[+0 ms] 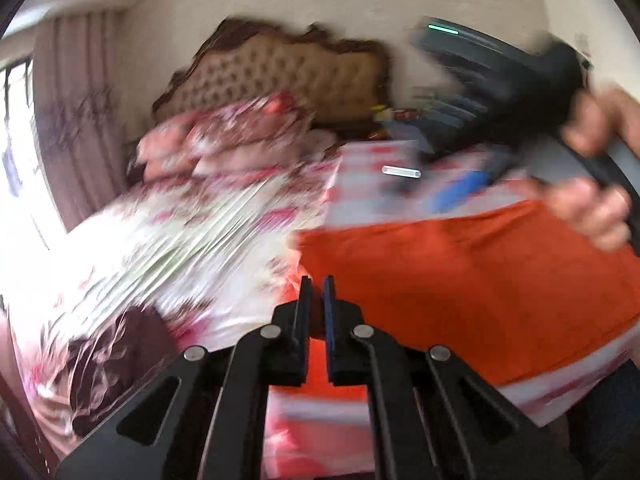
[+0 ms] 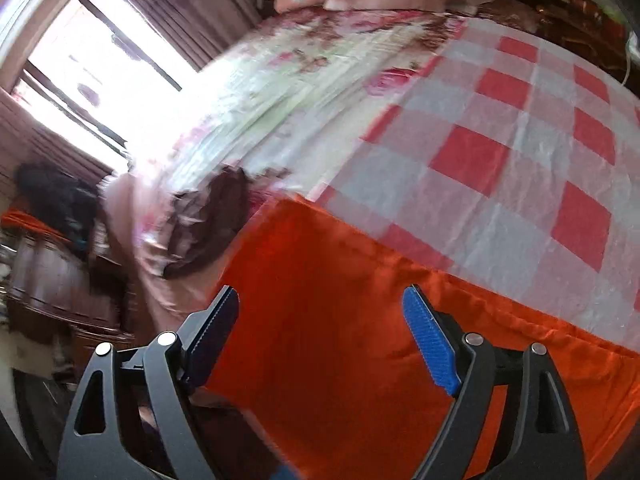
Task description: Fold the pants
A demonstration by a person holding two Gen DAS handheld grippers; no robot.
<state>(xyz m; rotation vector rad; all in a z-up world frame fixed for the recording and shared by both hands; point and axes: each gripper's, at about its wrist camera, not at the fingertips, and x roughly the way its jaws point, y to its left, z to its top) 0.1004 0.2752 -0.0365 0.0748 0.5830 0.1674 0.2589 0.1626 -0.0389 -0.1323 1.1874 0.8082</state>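
- The orange pants (image 2: 340, 340) lie spread on the checked sheet (image 2: 500, 140) near the bed's near edge, beside the floral quilt (image 2: 280, 64).
- The left gripper (image 1: 318, 292) has its jaws pressed almost together; whether a thin edge of cloth sits between them I cannot tell, since the view is blurred.
- The right gripper (image 2: 320, 312) hangs above the pants with its 2 jaws spread wide and nothing between them.
- In the left wrist view a hand (image 1: 592, 212) holds that right tool over the far side of the cloth.
- Judging progress: the visible part of the pants looks flat and broad, with an edge running straight across the sheet. Whether 1 fold is already made I cannot tell; further folds seem left to do.
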